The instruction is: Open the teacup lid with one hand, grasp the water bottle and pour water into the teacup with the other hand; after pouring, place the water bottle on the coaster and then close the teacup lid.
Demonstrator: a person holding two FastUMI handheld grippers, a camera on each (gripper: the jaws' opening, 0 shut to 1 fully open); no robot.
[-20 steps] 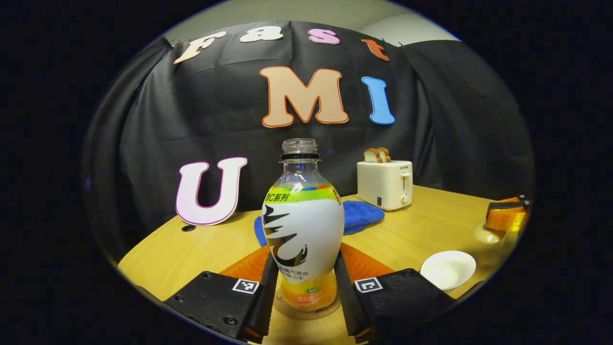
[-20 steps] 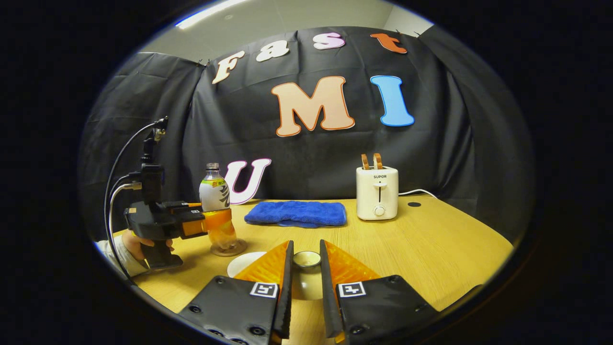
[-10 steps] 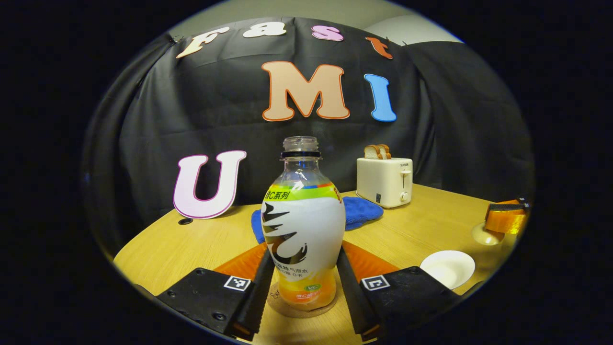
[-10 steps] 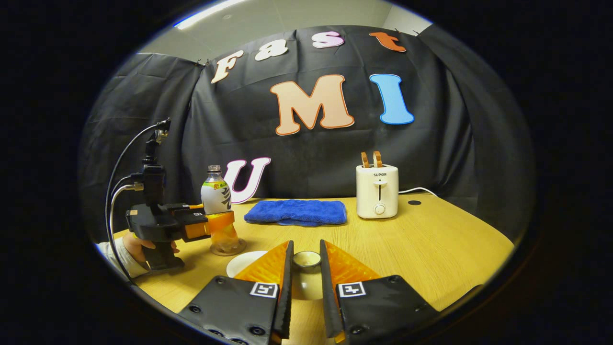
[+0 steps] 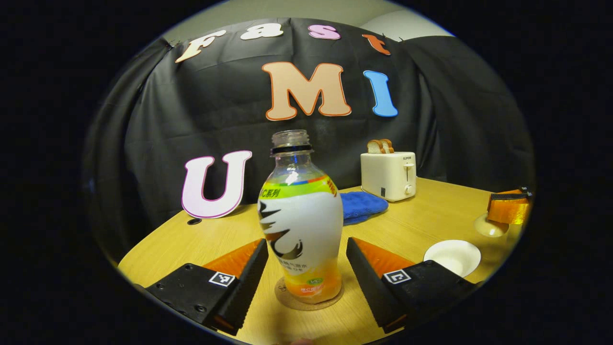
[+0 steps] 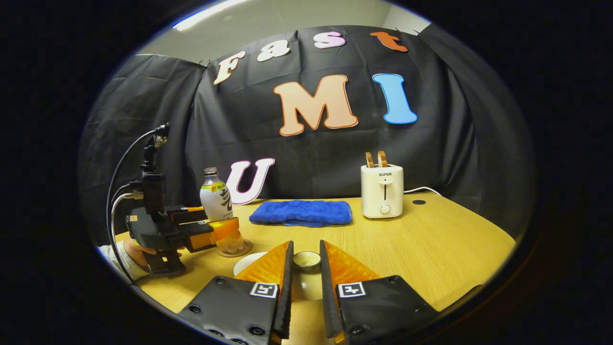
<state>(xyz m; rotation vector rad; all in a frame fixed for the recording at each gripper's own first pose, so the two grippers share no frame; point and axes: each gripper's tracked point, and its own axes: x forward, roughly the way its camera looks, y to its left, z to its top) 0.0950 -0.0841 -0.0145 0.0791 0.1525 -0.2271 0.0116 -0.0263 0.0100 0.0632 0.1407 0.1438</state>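
Now left claw (image 5: 304,261) spread clear of bottle (image 5: 300,220) on coaster (image 5: 309,302); right claw (image 6: 305,268) pinching lid (image 6: 306,259)

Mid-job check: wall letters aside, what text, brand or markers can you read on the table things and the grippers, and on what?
"SUPOR": front of the cream two-slot toaster.
Clear plastic bottle with a white, green and orange label: print mostly too small to read.
Left gripper, and right gripper closed on the white teacup lid: black-and-white square markers, no words.
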